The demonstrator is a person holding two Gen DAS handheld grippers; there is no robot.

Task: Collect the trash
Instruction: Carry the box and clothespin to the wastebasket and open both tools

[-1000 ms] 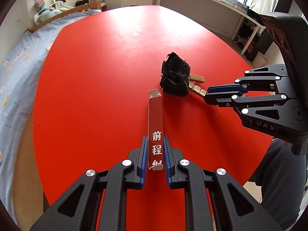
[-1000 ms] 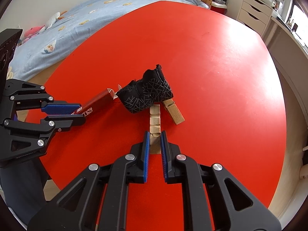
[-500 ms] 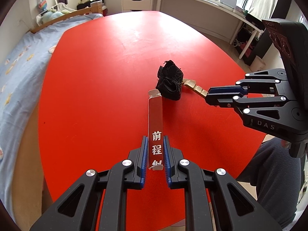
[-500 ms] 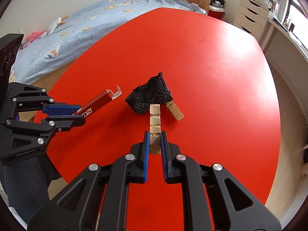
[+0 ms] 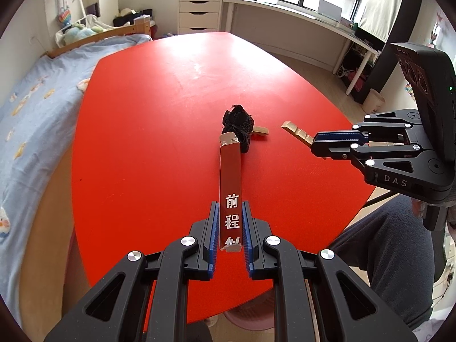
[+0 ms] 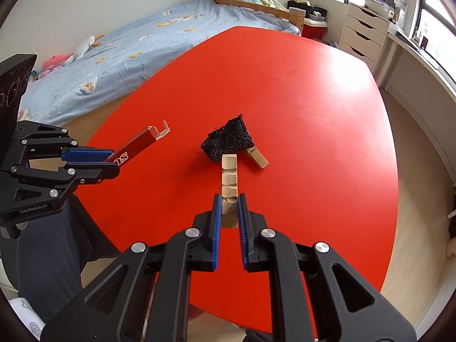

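My left gripper [image 5: 230, 228] is shut on a long red carton [image 5: 230, 176] with white characters and a torn open end, held above the red table [image 5: 142, 142]. The carton also shows in the right wrist view [image 6: 136, 148]. My right gripper [image 6: 228, 211] is shut on a notched wooden stick [image 6: 229, 179], held above the table; it also shows in the left wrist view [image 5: 296, 134]. A crumpled black cloth [image 6: 228, 142] lies on the table with a second wooden piece [image 6: 258, 158] beside it.
A bed with a blue cover [image 6: 136, 42] stands beside the table. White drawers [image 5: 199, 8] and a long desk [image 5: 299, 25] stand at the far wall. A pink bin [image 5: 248, 316] shows under the table's near edge. A person's dark-trousered leg [image 5: 384, 256] is at the right.
Both grippers have risen and pulled back from the table with their loads. The wooden stick has come away from the black cloth, which now looks smaller and farther off.
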